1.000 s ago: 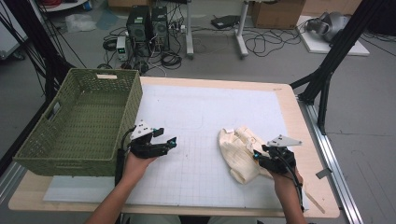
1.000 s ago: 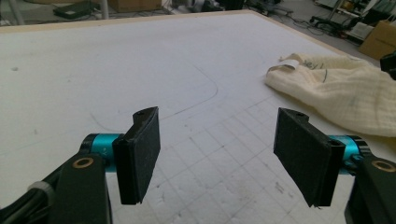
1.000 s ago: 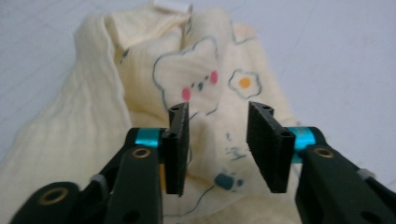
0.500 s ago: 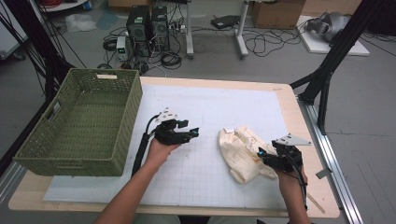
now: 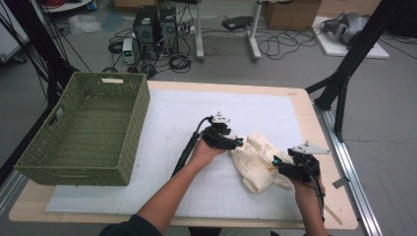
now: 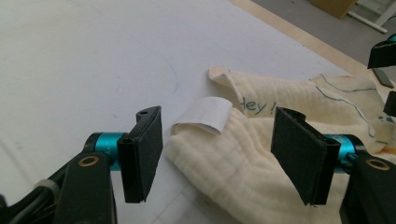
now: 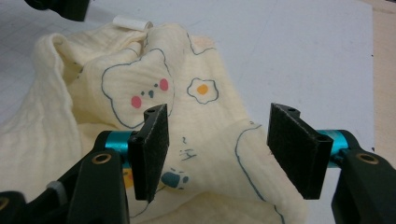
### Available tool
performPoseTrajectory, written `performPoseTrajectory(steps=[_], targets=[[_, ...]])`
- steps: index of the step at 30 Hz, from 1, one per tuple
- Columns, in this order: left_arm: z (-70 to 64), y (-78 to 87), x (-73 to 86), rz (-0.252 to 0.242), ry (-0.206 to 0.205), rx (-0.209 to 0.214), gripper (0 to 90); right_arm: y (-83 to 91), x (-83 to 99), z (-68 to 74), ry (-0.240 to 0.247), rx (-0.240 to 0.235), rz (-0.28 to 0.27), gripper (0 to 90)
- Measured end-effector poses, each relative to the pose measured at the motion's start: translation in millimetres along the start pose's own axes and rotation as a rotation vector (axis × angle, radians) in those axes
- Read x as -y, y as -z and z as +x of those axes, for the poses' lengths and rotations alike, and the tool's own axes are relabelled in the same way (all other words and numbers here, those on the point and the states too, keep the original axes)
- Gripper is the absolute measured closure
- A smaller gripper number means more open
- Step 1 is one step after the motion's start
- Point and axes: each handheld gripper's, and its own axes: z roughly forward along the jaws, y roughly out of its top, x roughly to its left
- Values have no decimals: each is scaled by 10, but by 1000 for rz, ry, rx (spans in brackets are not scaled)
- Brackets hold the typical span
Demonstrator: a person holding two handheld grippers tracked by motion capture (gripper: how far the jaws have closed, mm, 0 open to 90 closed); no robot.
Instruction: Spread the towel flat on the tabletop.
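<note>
High view: a cream cloth (image 5: 258, 162) lies crumpled on the white gridded mat (image 5: 162, 123) that covers the wooden counter (image 5: 305, 105), toward the near right part of it. The left claw (image 5: 235, 142) sits at the cloth's far left edge, the person's left hand (image 5: 206, 150) behind it and a black cable trailing back along the forearm. The right claw (image 5: 276, 163) is at the cloth's right side, with its grey three-cornered plate on top. A green woven basket (image 5: 78, 162) stands at the left of the counter, well apart from the cloth. In the left gripper view the left claw (image 6: 217, 147) stands wide open, holding nothing; its two black jaws straddle a folded corner of the cloth (image 6: 261, 158), and a small white label (image 6: 205, 113) curls up from that corner just beyond the jaws. Blue handwriting-style print shows on the cloth farther off. In the right gripper view the right claw (image 7: 217, 142) is likewise spread wide and grips nothing; the cloth (image 7: 187, 121) lies beneath and between its jaws, printed with a bear face with pink cheeks and a fried egg motif. Whether either claw's jaws touch the cloth cannot be told.
</note>
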Motion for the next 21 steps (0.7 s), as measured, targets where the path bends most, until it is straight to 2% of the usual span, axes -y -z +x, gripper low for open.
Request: performPoseTrajectory(steps=[3,7,9,10,11,13,16,21], targets=[[-37,-103,18,33,-14,1,361,13,15,-13,-6,0,0,385],[-72,-199,84,97,-67,6,472,16,23,-21,-9,-2,-3,384],[-92,-212,109,112,-118,5,560,12,23,-18,-9,-4,-1,384],[-100,-201,106,113,-125,15,622,9,23,-19,-4,-5,-2,384],[-100,-184,100,111,-139,28,738,8,23,-16,-4,-5,-1,384],[-93,-124,77,101,-156,36,845,9,24,-18,-1,-4,-1,384],[-28,43,36,39,-132,44,857,17,30,-27,-6,-3,-3,383],[172,464,43,-65,-87,9,858,23,38,-34,-18,-7,-3,383]])
